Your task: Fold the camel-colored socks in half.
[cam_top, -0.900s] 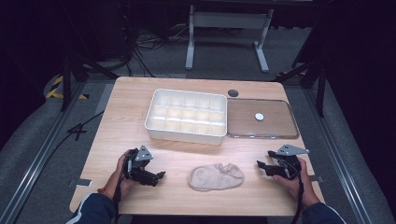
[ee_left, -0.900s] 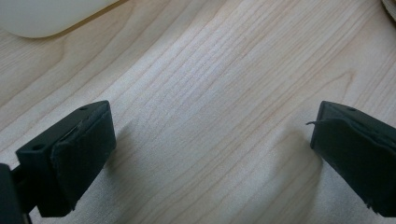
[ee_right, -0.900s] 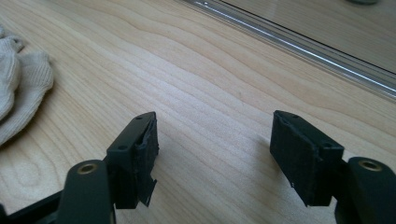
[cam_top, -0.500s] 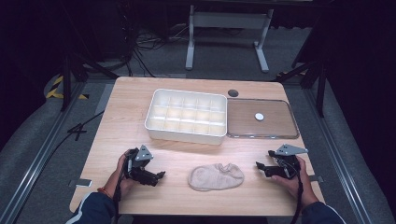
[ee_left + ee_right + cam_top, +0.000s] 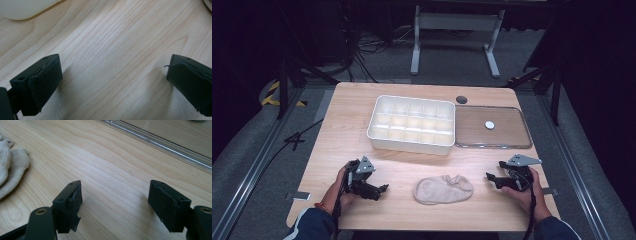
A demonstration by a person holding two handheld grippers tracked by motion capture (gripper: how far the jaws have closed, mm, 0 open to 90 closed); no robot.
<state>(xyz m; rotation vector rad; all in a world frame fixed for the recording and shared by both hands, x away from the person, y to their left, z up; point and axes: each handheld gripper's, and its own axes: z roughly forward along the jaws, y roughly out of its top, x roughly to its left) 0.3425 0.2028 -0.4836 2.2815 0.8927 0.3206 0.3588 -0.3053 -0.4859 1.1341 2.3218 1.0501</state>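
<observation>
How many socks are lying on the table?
1. The sock lies near the table's front edge, between the left hand-held gripper and the right hand-held gripper.

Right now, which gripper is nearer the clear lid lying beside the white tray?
The right gripper. It sits just in front of the lid, near its front edge. The left gripper is far across the table, beyond the sock.

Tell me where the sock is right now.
In the high view the sock lies flat near the table's front edge, between the left tool and right tool, in front of the white tray.
</observation>
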